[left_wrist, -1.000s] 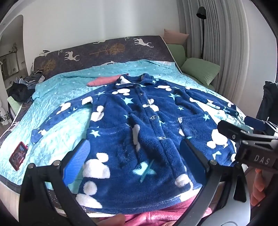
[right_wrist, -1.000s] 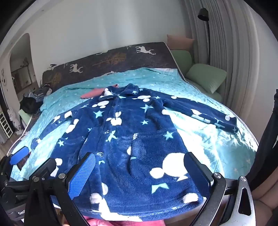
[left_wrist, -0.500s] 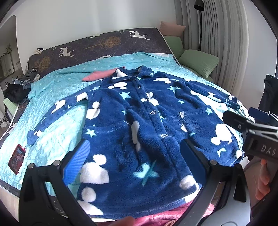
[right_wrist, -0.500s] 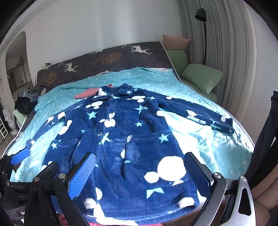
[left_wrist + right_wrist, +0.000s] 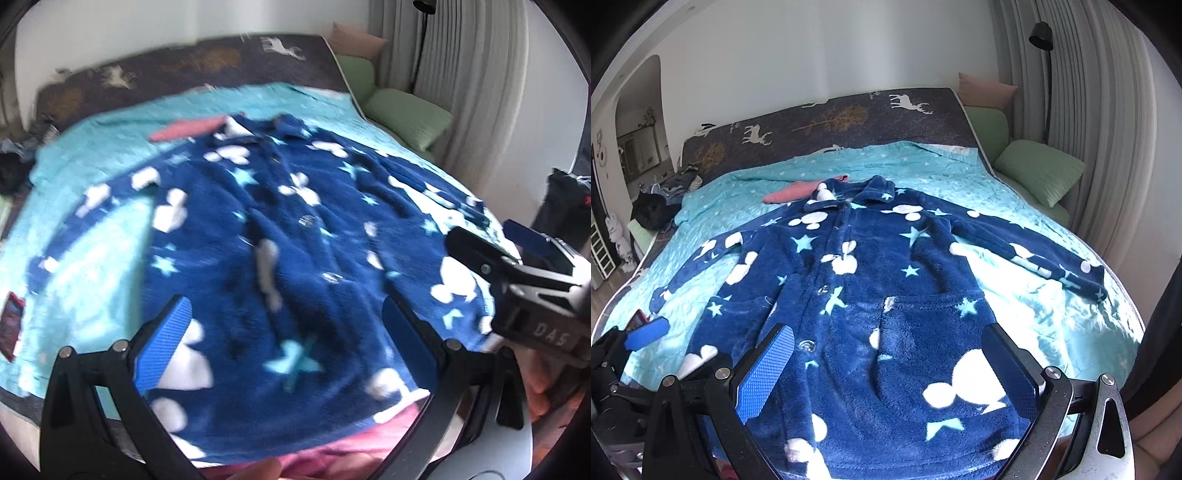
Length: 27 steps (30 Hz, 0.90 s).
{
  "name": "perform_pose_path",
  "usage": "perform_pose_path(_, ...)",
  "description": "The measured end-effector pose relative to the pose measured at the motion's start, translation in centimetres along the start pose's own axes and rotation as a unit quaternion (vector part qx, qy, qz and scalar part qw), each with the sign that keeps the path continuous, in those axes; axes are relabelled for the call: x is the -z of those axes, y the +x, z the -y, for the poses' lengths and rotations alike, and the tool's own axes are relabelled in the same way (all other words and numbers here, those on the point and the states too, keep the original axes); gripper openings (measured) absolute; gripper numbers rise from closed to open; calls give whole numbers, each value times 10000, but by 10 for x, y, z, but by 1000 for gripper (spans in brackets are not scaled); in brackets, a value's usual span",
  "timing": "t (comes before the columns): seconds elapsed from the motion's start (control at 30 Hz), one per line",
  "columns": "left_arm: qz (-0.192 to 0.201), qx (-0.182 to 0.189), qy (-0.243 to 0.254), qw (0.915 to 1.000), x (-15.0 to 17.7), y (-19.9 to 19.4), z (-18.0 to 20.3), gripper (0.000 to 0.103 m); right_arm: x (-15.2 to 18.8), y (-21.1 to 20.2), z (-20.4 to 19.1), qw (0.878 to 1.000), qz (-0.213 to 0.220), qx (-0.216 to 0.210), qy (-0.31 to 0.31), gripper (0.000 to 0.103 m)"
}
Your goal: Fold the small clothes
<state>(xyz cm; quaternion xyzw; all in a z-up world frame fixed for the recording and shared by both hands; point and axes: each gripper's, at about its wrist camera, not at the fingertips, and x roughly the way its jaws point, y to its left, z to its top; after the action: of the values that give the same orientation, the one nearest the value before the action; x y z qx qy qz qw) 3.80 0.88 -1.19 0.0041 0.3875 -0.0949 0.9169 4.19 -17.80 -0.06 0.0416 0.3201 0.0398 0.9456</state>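
Observation:
A navy fleece child's robe (image 5: 871, 280) with white mouse heads and pale blue stars lies spread flat on the bed, front up, sleeves out to both sides. It also fills the blurred left wrist view (image 5: 280, 243). My left gripper (image 5: 284, 343) is open and empty above the robe's lower hem. My right gripper (image 5: 886, 369) is open and empty above the hem near the right pocket. The right gripper also shows at the right in the left wrist view (image 5: 517, 273), and the left gripper at the left in the right wrist view (image 5: 635, 343).
The robe lies on a turquoise quilt (image 5: 1034, 295). A pink garment (image 5: 792, 192) lies by the collar. Green pillows (image 5: 1038, 173) lie at the right, dark clothes (image 5: 653, 210) at the far left, a red phone (image 5: 11, 326) near the left edge.
Both grippers have moved forward and a little higher over the robe's hem. The left wrist view is now motion-blurred. The robe has not moved.

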Motion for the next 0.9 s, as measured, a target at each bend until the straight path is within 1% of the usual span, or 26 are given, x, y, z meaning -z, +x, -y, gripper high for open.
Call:
perform_pose_path(0.1,-61,142,49,9999,-4,4,7,103,-5,-2,4,10000,35,28,53,103)
perform_pose_path(0.17,-11,81,122,9999,-6,5,10,103,-8,-5,8,9998,125,74,115,103)
perform_pose_path(0.2,59,-15,191,9998,-7,4,11,103,-10,-6,10,9997,170,98,146,103)
perform_pose_path(0.27,308,-323,447,9980,-7,3,15,103,-11,-4,13,9995,182,128,206,103)
perform_pose_path(0.33,444,-435,494,9968,-7,2,16,103,-11,0,16,9995,115,139,270,103)
perform_pose_path(0.43,531,-307,355,9975,-8,4,11,103,-8,8,19,9994,-2,171,317,103)
perform_pose_path(0.5,602,-314,277,9973,-7,7,9,103,-6,15,21,9993,-102,193,319,103)
perform_pose_path(0.7,698,-414,512,9954,-16,19,9,103,-11,31,24,9992,-154,176,337,103)
perform_pose_path(0.83,381,-216,312,9986,-29,35,-4,103,-18,48,24,9990,-230,160,352,103)
perform_pose_path(0.9,298,-397,274,9984,-34,44,-8,103,-22,59,24,9988,-318,174,330,103)
